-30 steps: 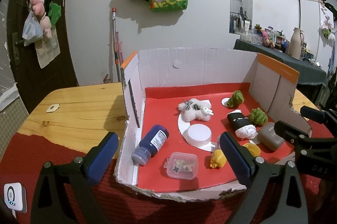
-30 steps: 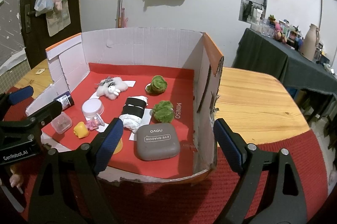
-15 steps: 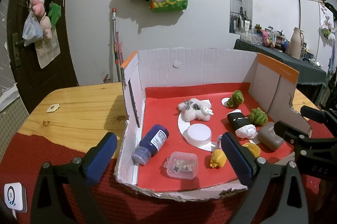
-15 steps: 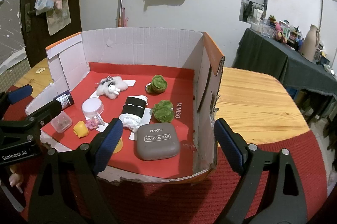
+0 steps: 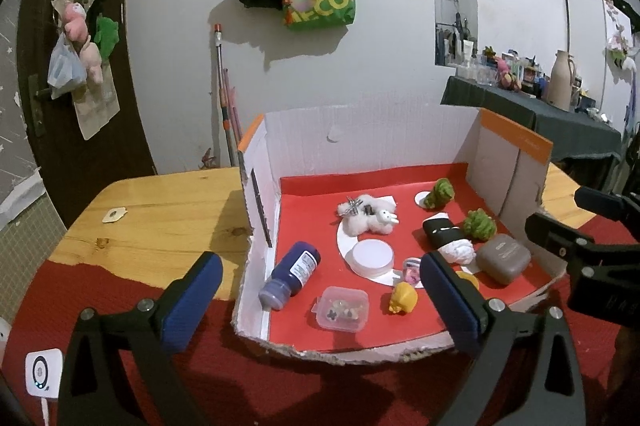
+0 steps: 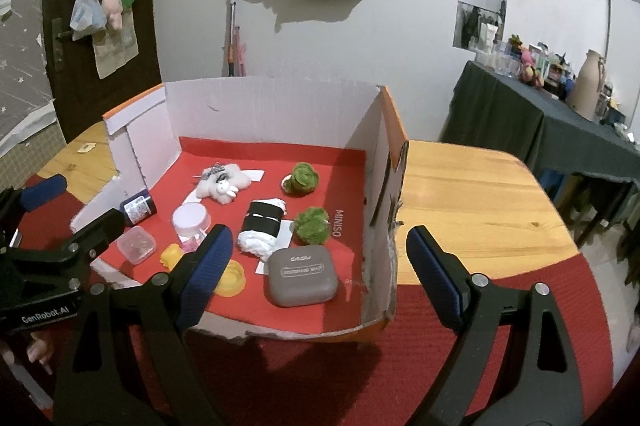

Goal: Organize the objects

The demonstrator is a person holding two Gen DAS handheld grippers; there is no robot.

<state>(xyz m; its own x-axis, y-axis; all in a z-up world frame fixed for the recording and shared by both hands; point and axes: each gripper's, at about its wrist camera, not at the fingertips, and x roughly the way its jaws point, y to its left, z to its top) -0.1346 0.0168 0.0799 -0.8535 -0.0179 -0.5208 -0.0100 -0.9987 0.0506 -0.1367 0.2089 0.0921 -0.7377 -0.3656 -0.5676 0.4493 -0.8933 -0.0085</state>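
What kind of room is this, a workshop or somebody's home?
Most likely a lived-in home: a green tote bag hangs on the wall, plush toys dangle on the door, and a wooden table holds a cardboard box.

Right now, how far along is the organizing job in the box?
Nothing looks sorted yet: the blue bottle, clear case, grey eye-shadow case, white jar and plush toy lie scattered on the red liner. Nothing is in hand; the left gripper and right gripper hover open at the box's near edge. All picking and placing remains.
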